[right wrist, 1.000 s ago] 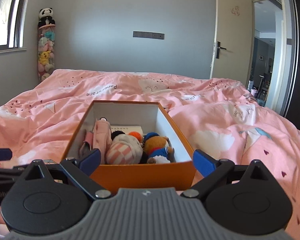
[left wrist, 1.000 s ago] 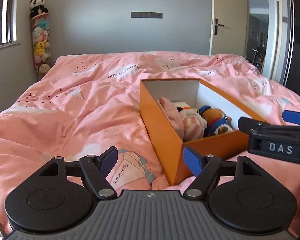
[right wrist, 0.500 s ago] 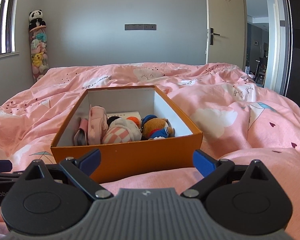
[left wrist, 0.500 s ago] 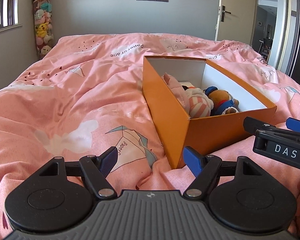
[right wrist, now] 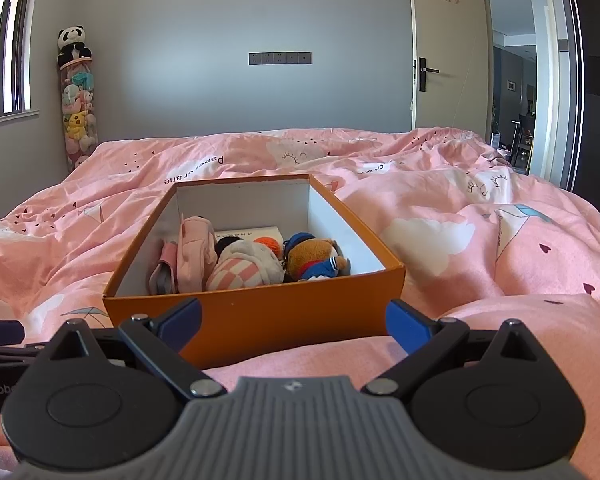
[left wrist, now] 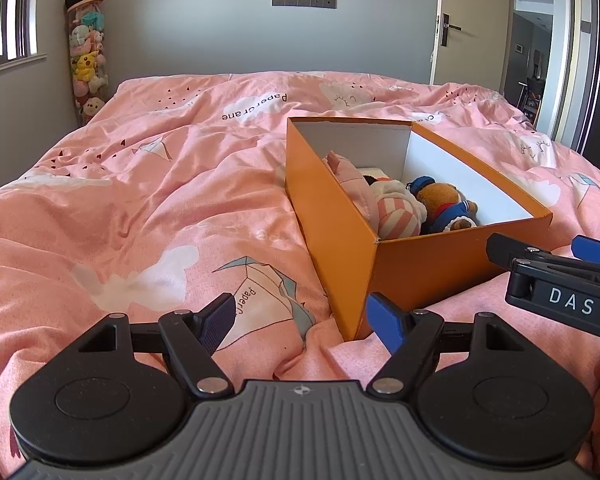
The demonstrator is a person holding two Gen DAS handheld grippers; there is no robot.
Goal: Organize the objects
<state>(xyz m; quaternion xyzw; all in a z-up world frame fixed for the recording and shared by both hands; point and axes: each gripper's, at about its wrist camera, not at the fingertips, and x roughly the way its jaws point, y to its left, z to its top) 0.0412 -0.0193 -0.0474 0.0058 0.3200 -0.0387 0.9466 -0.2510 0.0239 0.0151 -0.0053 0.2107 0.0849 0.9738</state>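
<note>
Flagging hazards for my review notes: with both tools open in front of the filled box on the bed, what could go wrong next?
1. The orange box sits on a soft, rumpled duvet; a push or one-sided lift could tip it.
2. The plush toys lie loose near the front wall and might spill out.
3. The left tool and right tool are close together and could collide.

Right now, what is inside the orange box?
The orange box holds a pink pouch, a checked plush, a brown bear and an orange ball; whatever lies beneath them is hidden.
</note>
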